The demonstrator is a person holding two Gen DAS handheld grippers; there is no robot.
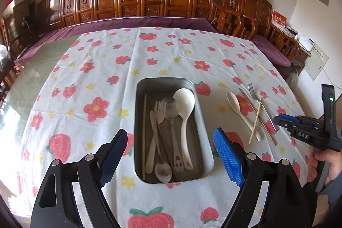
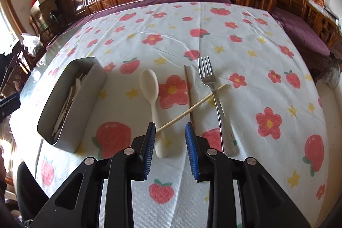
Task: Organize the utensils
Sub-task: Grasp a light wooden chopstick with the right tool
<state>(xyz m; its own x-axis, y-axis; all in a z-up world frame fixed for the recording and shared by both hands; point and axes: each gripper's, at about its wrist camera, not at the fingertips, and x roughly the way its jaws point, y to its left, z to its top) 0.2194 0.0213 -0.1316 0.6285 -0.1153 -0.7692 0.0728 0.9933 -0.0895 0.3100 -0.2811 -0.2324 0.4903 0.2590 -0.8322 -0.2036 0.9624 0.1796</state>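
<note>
Right gripper [image 2: 170, 138] jaws part-spread, empty, above cream plastic spoon [image 2: 152, 99] at frame centre, beside metal tray [image 2: 70, 112]. Light, stiff, probably slick; pinch mid-handle. Left gripper [image 1: 170, 155] spread wide, empty.

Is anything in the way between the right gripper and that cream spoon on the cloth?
Yes. A light chopstick lies slanted across the cream spoon, over its handle, just ahead of the open right gripper.
</note>
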